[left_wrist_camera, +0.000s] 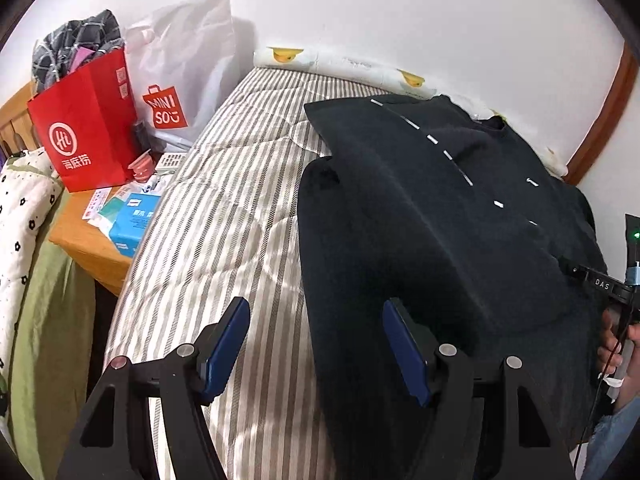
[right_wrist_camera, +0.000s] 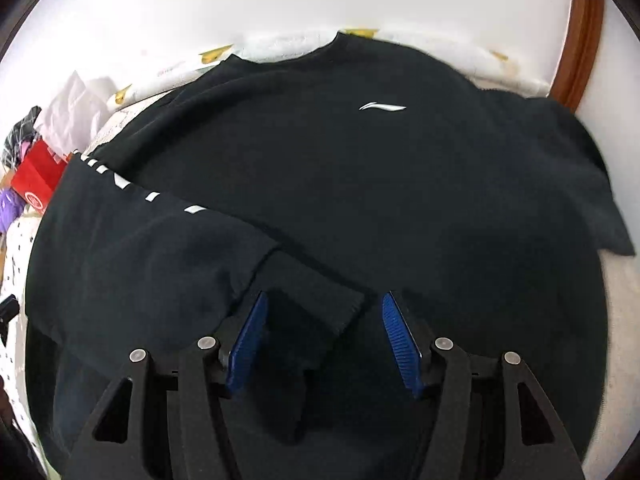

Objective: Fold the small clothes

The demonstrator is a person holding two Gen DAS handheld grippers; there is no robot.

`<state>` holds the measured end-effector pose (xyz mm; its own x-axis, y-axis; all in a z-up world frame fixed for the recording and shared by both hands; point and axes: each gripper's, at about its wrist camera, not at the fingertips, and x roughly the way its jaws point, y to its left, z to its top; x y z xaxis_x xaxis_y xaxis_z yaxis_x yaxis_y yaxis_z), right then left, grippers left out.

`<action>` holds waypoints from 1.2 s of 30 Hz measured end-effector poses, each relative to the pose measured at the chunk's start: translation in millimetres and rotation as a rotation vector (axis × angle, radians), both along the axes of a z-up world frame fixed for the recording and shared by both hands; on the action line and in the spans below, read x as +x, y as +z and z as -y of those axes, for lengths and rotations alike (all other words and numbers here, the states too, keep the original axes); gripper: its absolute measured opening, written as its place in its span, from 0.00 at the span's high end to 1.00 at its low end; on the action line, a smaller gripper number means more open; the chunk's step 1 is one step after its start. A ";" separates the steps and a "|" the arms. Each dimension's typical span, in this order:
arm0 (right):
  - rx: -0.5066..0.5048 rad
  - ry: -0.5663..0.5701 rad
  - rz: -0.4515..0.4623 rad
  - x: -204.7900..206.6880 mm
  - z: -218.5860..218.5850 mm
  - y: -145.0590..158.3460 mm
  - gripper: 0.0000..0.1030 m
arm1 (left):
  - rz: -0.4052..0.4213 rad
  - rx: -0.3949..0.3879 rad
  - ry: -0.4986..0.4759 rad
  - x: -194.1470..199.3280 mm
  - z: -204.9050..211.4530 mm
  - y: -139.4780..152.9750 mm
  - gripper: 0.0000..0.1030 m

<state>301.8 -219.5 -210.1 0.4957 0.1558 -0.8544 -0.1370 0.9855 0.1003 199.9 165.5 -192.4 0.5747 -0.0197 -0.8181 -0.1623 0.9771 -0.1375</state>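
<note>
Two blue-padded grippers, left (left_wrist_camera: 316, 344) and right (right_wrist_camera: 324, 340), hover with jaws apart, gripping nothing, above a black long-sleeved sweatshirt (right_wrist_camera: 360, 168) spread on the striped quilted mattress (left_wrist_camera: 224, 216), one sleeve (right_wrist_camera: 168, 240) folded across its front.

You're in somebody's bedroom, a lived-in home one. There's a bed with a striped quilted cover (left_wrist_camera: 224, 216) pushed against a plain white wall (left_wrist_camera: 400, 12), and a wooden bedside table (left_wrist_camera: 84, 240) crowded with a red paper shopping bag (left_wrist_camera: 84, 128), a white Miniso bag (left_wrist_camera: 180, 68) and what looks like a tissue box (left_wrist_camera: 128, 224), though it's a bit blurry.
</note>
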 end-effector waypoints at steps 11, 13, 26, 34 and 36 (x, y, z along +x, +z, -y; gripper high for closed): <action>-0.027 0.106 0.203 -2.4 -13.0 53.2 0.88 | -0.065 0.060 0.058 40.0 2.7 -23.1 0.35; -0.022 0.055 0.267 -6.8 8.3 75.4 0.88 | -0.065 0.062 0.064 40.5 1.5 -25.4 0.35; -0.131 -0.168 0.136 6.9 84.3 57.9 0.81 | -0.045 0.042 0.018 41.5 -0.8 -21.3 0.35; -0.099 0.118 0.225 30.4 -41.0 102.5 0.61 | 0.012 0.064 -0.017 53.3 -3.5 -6.2 0.38; -0.070 0.198 0.241 41.0 -76.6 107.3 0.60 | 0.027 0.064 -0.031 55.3 -4.0 -0.9 0.43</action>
<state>342.8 -142.9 -102.8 0.6509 0.2149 -0.7281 -0.3386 0.9406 -0.0252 255.2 169.5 -193.2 0.5965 0.0140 -0.8025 -0.1289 0.9885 -0.0785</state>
